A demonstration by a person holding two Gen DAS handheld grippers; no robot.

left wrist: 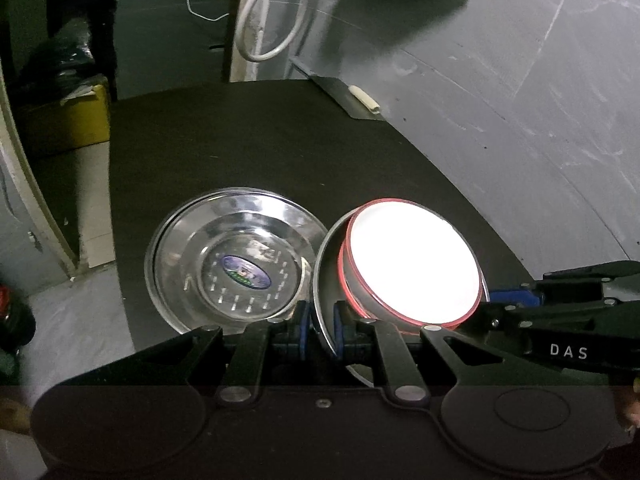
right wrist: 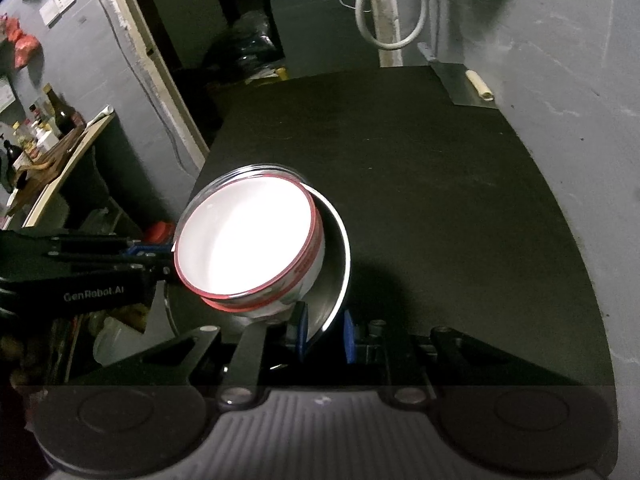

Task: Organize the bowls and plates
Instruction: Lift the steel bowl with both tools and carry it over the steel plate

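so here's where I'm at: my left gripper (left wrist: 320, 334) has its blue pads pinched nearly together on the thin rim of a steel plate (left wrist: 326, 280); that plate is tilted up off the black table (left wrist: 260, 144); sitting in it are the white bowls with red rims (left wrist: 416, 264), looks like two nested, the inside blown out by glare so I can't see if anything's in there; my right gripper (right wrist: 325, 334) has the same steel plate (right wrist: 338, 256) by the opposite edge, jaws narrow, rim running between the blue pads; whether both pads actually press on it I can't quite tell from my right wrist view, the gap looks a bit looser there; the bowls (right wrist: 248, 240) lean toward the left gripper's side; just beside the lifted plate, flat on the table, there's a second steel plate (left wrist: 224, 256) with an oval sticker in the middle; far corner of the table has a cleaver (right wrist: 460, 84) with a pale handle, well apart from everything.
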